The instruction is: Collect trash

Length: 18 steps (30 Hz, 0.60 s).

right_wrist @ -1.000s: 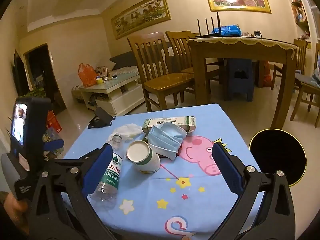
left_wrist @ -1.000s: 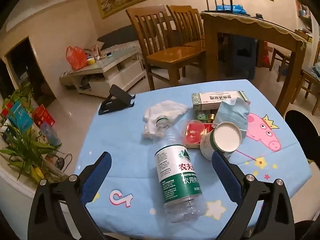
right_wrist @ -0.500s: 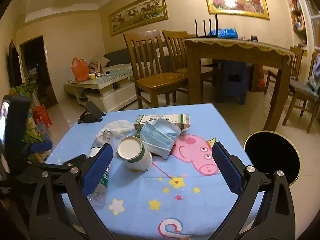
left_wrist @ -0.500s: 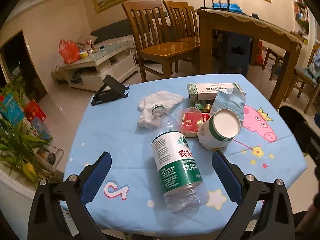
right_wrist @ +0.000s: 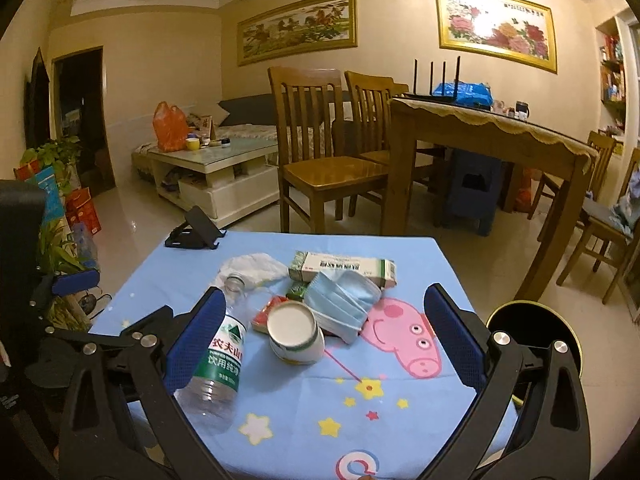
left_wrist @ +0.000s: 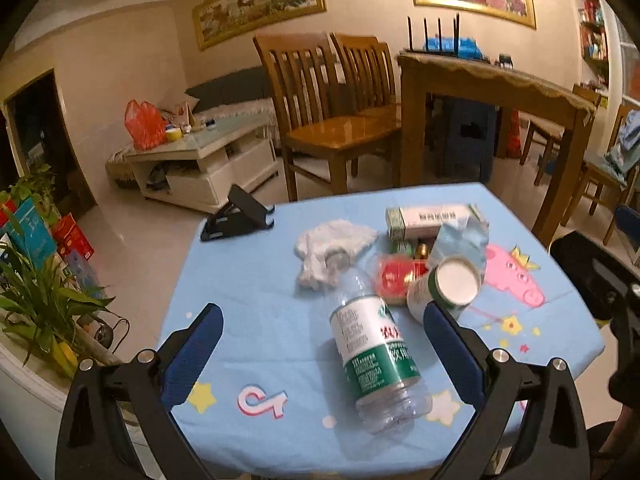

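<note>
Blue cartoon-print cloth covers the small table [left_wrist: 248, 280] in front of you, and the trash lies bunched on its far half. Your left gripper [left_wrist: 320, 356] hangs over the near edge with its blue-padded fingers [left_wrist: 192, 352] spread wide and nothing between them but air. The clear plastic bottle [left_wrist: 372, 352] lies on its side under that gap, cap end pointing away from you, green-and-white label up. Just right of it a white paper cup [left_wrist: 444, 288] is tipped over with its mouth toward you, close by the right finger. Behind the cup sit a red wrapper [left_wrist: 390, 274], a blue face mask [left_wrist: 464, 236] and a long white-and-green box [left_wrist: 432, 218]; the crumpled white tissue [left_wrist: 332, 244] touches the bottle's neck. A black phone stand [left_wrist: 236, 218] stands alone at the far left corner.

Your right gripper [right_wrist: 320, 344] is likewise wide apart and empty, hovering above the cup [right_wrist: 294, 334] and mask [right_wrist: 344, 300], with the bottle [right_wrist: 218, 364] passing behind its left finger. Low to your right, off the table, is a dark round opening with a gold rim [right_wrist: 532, 328], probably a bin, though the fisheye edge makes that hard to confirm.
</note>
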### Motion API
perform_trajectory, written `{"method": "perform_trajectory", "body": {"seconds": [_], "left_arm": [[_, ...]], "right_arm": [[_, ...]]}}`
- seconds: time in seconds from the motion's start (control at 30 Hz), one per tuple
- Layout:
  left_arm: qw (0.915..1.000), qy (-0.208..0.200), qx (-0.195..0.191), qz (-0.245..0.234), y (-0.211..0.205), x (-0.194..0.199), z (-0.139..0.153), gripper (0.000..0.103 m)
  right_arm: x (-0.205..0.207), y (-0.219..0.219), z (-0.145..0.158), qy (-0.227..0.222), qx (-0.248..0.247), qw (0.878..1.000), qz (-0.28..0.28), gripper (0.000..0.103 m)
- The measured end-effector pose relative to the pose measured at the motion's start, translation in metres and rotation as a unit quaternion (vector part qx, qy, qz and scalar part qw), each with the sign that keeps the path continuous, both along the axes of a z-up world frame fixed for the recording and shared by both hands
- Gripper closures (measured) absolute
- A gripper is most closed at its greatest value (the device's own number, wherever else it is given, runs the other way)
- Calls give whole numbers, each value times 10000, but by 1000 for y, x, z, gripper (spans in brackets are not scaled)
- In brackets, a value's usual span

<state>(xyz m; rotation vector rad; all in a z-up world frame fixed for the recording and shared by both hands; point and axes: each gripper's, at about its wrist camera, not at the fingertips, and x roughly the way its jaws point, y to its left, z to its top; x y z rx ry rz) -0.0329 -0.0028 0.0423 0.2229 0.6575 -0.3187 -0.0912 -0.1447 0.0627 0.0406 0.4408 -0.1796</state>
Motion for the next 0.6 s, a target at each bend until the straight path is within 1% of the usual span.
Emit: {"method": "perform_trajectory", "body": {"seconds": [0.1, 0.33, 0.43, 0.6], "left_arm": [[9999, 23, -146, 8, 10, 4, 4, 6], [9998, 31, -172, 120, 26, 11, 2, 6], [9996, 44, -238, 145, 31, 10, 2, 6], [9994, 51, -245, 237, 35, 13, 1, 6]], "right_arm": [[5, 7, 4, 132, -30, 9999, 63, 5], [11, 20, 1, 250, -28, 9997, 18, 5], [14, 22, 1, 270, 25, 9996, 25, 5], [16, 30, 3, 228, -181, 9996, -50, 5]]}}
